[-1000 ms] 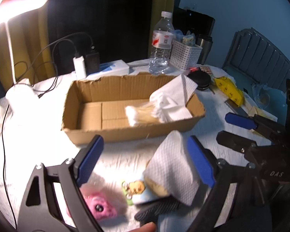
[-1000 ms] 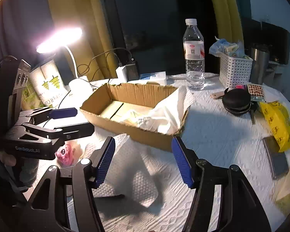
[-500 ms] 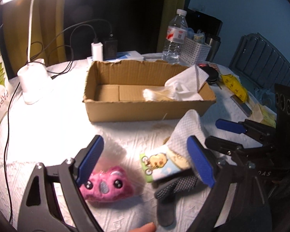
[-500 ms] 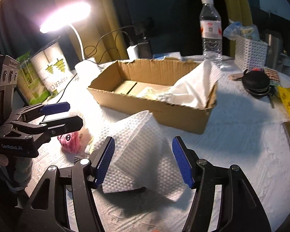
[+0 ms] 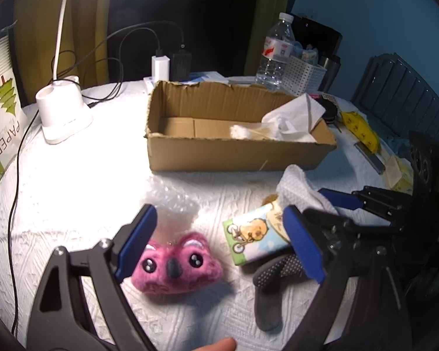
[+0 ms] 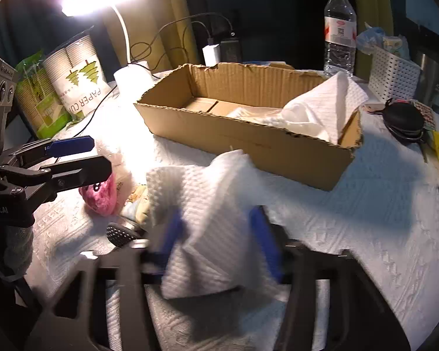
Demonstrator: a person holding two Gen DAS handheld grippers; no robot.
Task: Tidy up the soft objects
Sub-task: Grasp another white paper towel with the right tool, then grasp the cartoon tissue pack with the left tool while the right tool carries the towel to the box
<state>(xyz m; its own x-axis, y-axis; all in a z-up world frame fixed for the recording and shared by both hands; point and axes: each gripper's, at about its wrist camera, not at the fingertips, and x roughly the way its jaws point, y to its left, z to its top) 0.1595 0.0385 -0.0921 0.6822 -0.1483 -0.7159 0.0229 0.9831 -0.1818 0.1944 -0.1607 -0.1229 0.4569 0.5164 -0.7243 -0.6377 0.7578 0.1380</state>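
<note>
A pink plush toy lies on the white tablecloth between the jaws of my open left gripper. Beside it lie a cartoon tissue pack and a dark dotted glove. A crumpled white paper towel sits between the blurred jaws of my right gripper, which are closing around it. An open cardboard box holds another paper towel and a plastic bag. The plush and box also show in the right wrist view.
A desk lamp base, paper cup pack, chargers with cables, a water bottle and a white basket ring the box. A black pouch and yellow bag lie at right.
The left gripper has moved back and left, centring the pink plush between its jaws. The right gripper has moved down onto the paper towel and its jaws have narrowed.
</note>
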